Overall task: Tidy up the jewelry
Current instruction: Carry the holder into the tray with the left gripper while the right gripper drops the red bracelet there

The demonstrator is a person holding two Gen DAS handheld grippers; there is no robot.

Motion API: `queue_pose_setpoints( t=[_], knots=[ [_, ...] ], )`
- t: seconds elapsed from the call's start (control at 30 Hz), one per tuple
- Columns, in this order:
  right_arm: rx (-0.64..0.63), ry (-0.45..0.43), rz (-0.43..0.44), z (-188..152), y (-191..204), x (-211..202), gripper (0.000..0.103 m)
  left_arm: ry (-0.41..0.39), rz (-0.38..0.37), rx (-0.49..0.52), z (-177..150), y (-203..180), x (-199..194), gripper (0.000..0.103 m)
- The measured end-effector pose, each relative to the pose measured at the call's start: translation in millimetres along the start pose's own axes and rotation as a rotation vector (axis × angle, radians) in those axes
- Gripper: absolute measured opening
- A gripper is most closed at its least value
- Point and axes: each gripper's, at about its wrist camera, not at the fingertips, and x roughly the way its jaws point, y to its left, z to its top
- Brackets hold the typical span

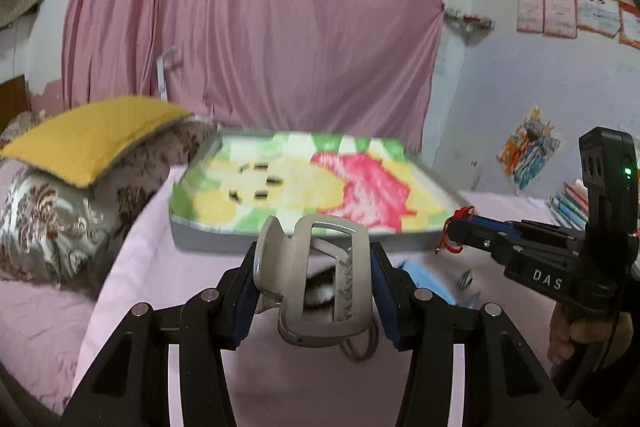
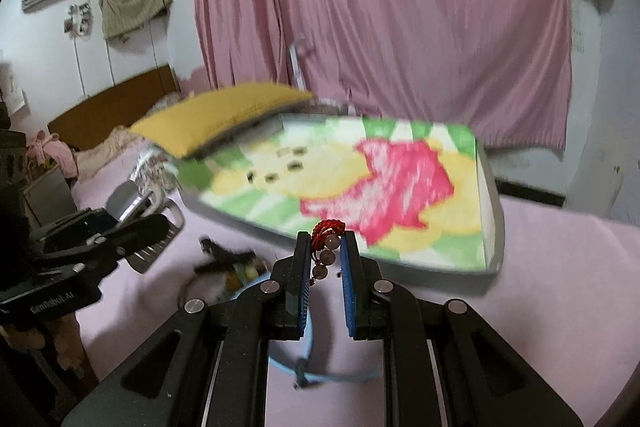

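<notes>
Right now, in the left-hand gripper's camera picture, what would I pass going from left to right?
Yellow pillow → beige hair claw clip held in the left gripper → red beaded bracelet at the right gripper tips → papers on the wall.

Motion blur smeared the green, yellow and pink patterned box lid (image 1: 304,183), the dark small items on the pink sheet (image 2: 224,259) stayed unreadable, and the right gripper's fingers (image 2: 300,287) hid part of the light-blue round tray (image 2: 320,375).
</notes>
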Motion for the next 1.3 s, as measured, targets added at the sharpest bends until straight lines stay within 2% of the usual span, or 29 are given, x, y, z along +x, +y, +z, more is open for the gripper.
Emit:
queue_pose_setpoints(
  t=[0.2,0.37,0.47,0.63,0.83,1.1,1.3],
  knots=[
    [-0.040,-0.156,-0.014,21,12,-9,0.013,-0.087,-0.004,0.011,20,-3,1,0.048],
    [-0.080,-0.222,-0.033,41,21,-2,0.013,-0.168,-0.014,0.025,45,2,10,0.048],
    [-0.085,-0.224,-0.038,49,22,7,0.013,-0.198,-0.012,0.030,59,6,20,0.048],
    [-0.059,-0.178,-0.041,59,16,33,0.013,-0.193,0.003,0.015,77,17,42,0.048],
    [-0.017,-0.061,-0.036,54,6,70,0.013,-0.099,0.030,-0.014,84,29,72,0.048],
    [0.066,0.103,-0.016,40,-16,108,0.013,0.121,0.060,-0.032,66,39,112,0.048],
    [0.115,0.231,-0.001,30,-22,128,0.013,0.229,0.071,-0.033,55,41,129,0.048]
  ],
)
